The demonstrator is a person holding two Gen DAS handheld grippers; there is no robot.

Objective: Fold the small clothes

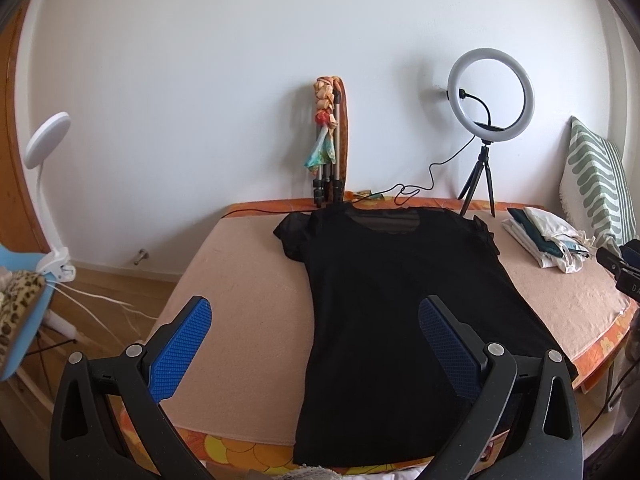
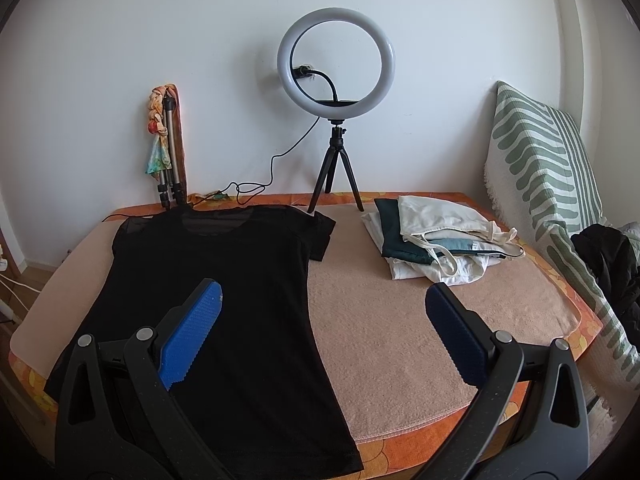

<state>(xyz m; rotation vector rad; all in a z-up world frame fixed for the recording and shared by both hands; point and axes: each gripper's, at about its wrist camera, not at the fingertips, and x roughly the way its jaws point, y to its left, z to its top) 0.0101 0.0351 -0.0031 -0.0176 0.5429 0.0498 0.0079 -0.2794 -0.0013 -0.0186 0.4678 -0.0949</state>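
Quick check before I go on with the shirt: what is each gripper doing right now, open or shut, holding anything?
Left gripper: open, holding nothing, above the black t-shirt.
Right gripper: open, holding nothing.

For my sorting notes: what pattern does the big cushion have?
Green wavy stripes on white cushion; the right wrist view shows it best.

A plain white wall (image 2: 160, 20) backed the bed, which was covered by a peach towel (image 2: 392, 320). A ring light (image 2: 337, 58) on a small tripod stood at the wall, lit. A striped cushion (image 2: 540, 168) leaned at right. Wooden floor (image 1: 120, 284) showed at left.
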